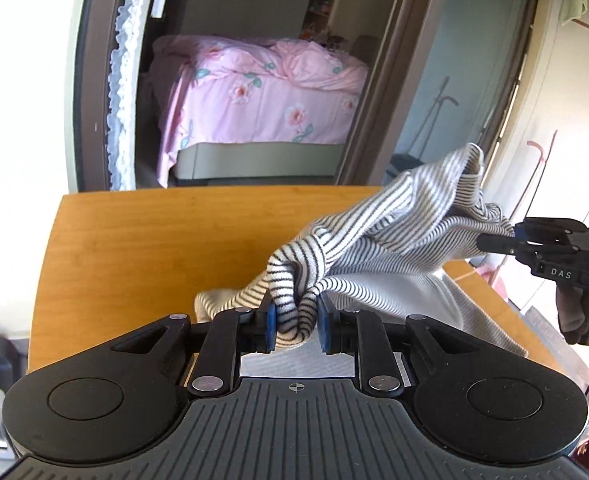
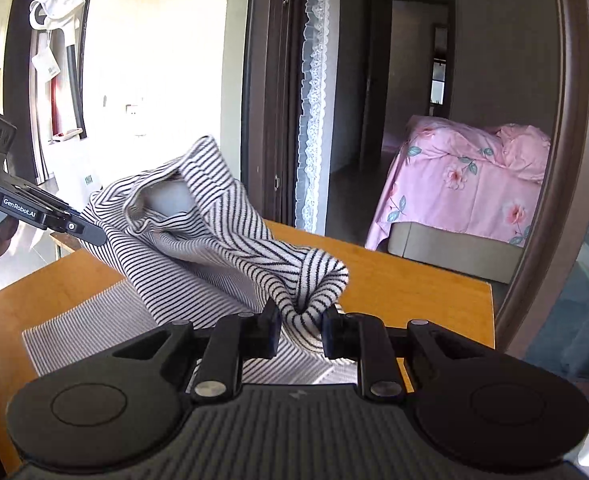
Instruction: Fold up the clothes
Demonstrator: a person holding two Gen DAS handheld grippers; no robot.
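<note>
A white knit garment with thin black stripes point(image 1: 394, 236) hangs stretched in the air between the two tools, its lower part lying on the orange-brown wooden table point(image 1: 134, 256). The left gripper point(image 1: 294, 322) is clamped on one bunched edge; the right gripper point(image 2: 297, 326) pinches another bunched fold. Beyond the table, through a dark-framed doorway, stands a bed with pink floral bedding point(image 1: 262, 100).
</note>
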